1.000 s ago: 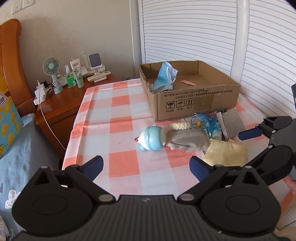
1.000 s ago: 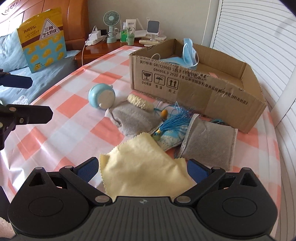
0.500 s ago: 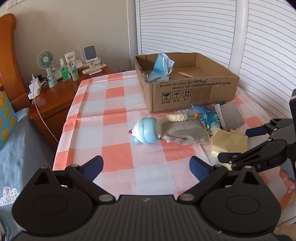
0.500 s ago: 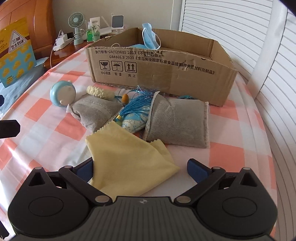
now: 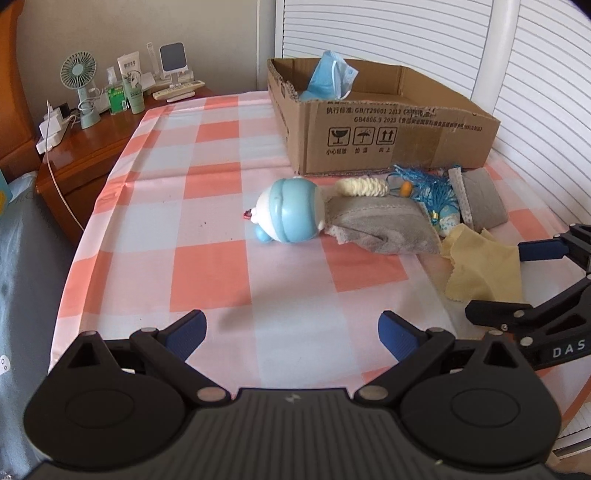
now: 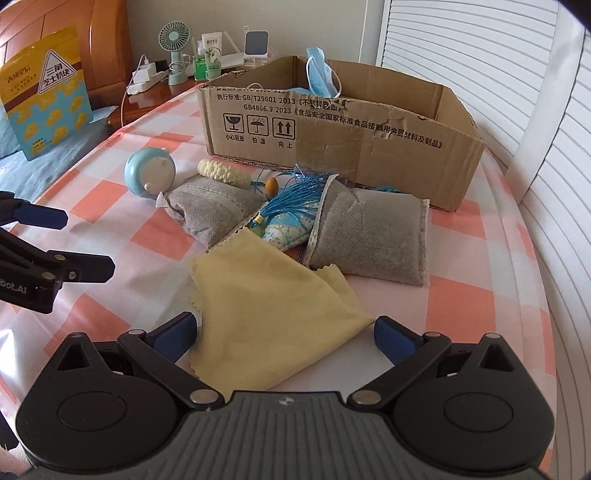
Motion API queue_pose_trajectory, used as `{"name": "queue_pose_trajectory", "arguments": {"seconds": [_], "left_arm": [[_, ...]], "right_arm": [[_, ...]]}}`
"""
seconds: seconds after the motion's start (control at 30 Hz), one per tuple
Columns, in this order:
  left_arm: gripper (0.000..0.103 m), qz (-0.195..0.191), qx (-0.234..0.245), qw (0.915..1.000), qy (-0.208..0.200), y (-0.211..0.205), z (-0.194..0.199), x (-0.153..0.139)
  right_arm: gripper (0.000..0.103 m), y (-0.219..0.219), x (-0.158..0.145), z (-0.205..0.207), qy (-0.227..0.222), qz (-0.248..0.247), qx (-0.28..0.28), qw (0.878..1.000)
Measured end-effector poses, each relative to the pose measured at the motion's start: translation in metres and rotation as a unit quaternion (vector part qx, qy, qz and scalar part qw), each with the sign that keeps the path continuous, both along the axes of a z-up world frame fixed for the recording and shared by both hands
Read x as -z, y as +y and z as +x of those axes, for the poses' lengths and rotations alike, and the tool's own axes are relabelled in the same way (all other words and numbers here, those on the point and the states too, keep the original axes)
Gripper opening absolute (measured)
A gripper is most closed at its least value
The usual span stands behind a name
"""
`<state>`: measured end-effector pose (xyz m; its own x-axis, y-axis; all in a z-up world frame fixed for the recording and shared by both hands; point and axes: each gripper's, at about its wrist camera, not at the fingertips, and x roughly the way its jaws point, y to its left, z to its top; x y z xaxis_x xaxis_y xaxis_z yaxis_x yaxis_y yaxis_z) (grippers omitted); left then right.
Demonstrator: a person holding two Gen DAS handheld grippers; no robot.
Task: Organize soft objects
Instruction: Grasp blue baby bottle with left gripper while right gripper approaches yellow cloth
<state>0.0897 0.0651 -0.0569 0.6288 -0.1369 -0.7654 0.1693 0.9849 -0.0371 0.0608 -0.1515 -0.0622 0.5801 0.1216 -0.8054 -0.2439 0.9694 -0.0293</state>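
A yellow cloth [image 6: 273, 306] lies on the checked tablecloth, its near edge between the fingers of my open right gripper [image 6: 284, 334]. Behind it lie two grey pouches [image 6: 373, 240] [image 6: 210, 203], a blue tasselled sachet [image 6: 291, 218], a cream knitted roll [image 6: 221, 171] and a round blue toy [image 6: 149, 173]. A cardboard box [image 6: 332, 136] stands behind them with a blue face mask [image 6: 321, 75] over its wall. My left gripper [image 5: 291, 332] is open and empty above the tablecloth, short of the blue toy [image 5: 290, 210]. The cloth [image 5: 484, 266] and box [image 5: 369, 136] show there too.
A wooden nightstand [image 5: 85, 155] at the left carries a small fan [image 5: 79, 88], bottles and chargers. A yellow snack bag [image 6: 44, 92] leans on the bed at the far left. White louvred doors [image 5: 406, 33] stand behind the box. The right gripper [image 5: 532, 291] shows at the left view's right edge.
Both grippers have shifted position over the table. The right one has come down over the yellow cloth's near edge. Both stay open; no object has moved.
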Motion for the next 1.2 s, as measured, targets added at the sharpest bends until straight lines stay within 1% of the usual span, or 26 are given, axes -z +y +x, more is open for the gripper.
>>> {"name": "queue_pose_trajectory", "arguments": {"seconds": [0.03, 0.07, 0.2, 0.3, 0.43, 0.73, 0.8, 0.87, 0.93, 1.0, 1.03, 1.07, 1.17, 1.2], "left_arm": [[0.102, -0.003, -0.003, 1.0, 0.006, 0.001, 0.002, 0.003], [0.102, -0.008, -0.005, 0.9999, 0.011, 0.003, 0.003, 0.006], [0.103, 0.009, 0.008, 0.9999, -0.005, 0.0, 0.002, 0.01], [0.103, 0.004, 0.023, 0.9995, -0.02, 0.003, 0.001, 0.012], [0.103, 0.003, 0.037, 0.999, -0.026, 0.005, 0.005, 0.012], [0.102, -0.004, 0.066, 0.9971, -0.037, 0.004, 0.042, 0.014], [0.099, -0.017, 0.07, 0.9968, -0.035, 0.006, 0.049, 0.013], [0.099, -0.041, 0.073, 0.996, -0.032, 0.011, 0.054, 0.009], [0.099, -0.062, 0.078, 0.9942, -0.041, 0.015, 0.054, 0.004], [0.099, -0.063, 0.083, 0.9935, -0.046, 0.016, 0.055, 0.0], [0.098, -0.059, 0.083, 0.9936, -0.048, 0.016, 0.056, -0.001], [0.094, -0.058, 0.082, 0.9938, -0.049, 0.016, 0.058, -0.001], [0.086, -0.063, 0.076, 0.9941, -0.044, 0.019, 0.067, 0.0], [0.084, -0.064, 0.074, 0.9942, -0.043, 0.019, 0.07, 0.0]], "right_arm": [[0.103, -0.001, 0.0, -0.001, -0.005, 0.001, -0.004, 1.0], [0.103, -0.001, 0.001, -0.001, -0.006, 0.002, -0.007, 1.0], [0.103, -0.003, -0.001, 0.0, -0.002, 0.002, -0.013, 1.0], [0.103, -0.004, 0.0, -0.003, -0.008, 0.002, -0.013, 1.0], [0.103, -0.005, 0.001, -0.009, -0.018, 0.004, -0.007, 1.0], [0.103, -0.006, 0.002, -0.013, -0.03, 0.007, -0.01, 0.999], [0.103, -0.006, 0.001, -0.013, -0.031, 0.008, -0.012, 0.999], [0.103, -0.006, 0.002, -0.014, -0.032, 0.008, -0.013, 0.999], [0.103, -0.007, 0.002, -0.015, -0.034, 0.009, -0.014, 0.999], [0.103, -0.007, 0.002, -0.015, -0.036, 0.009, -0.014, 0.999], [0.103, -0.007, 0.002, -0.015, -0.037, 0.009, -0.015, 0.999], [0.103, -0.007, 0.002, -0.016, -0.037, 0.01, -0.016, 0.999], [0.103, -0.008, 0.003, -0.017, -0.04, 0.011, -0.017, 0.999], [0.103, -0.008, 0.003, -0.017, -0.042, 0.011, -0.018, 0.999]]}}
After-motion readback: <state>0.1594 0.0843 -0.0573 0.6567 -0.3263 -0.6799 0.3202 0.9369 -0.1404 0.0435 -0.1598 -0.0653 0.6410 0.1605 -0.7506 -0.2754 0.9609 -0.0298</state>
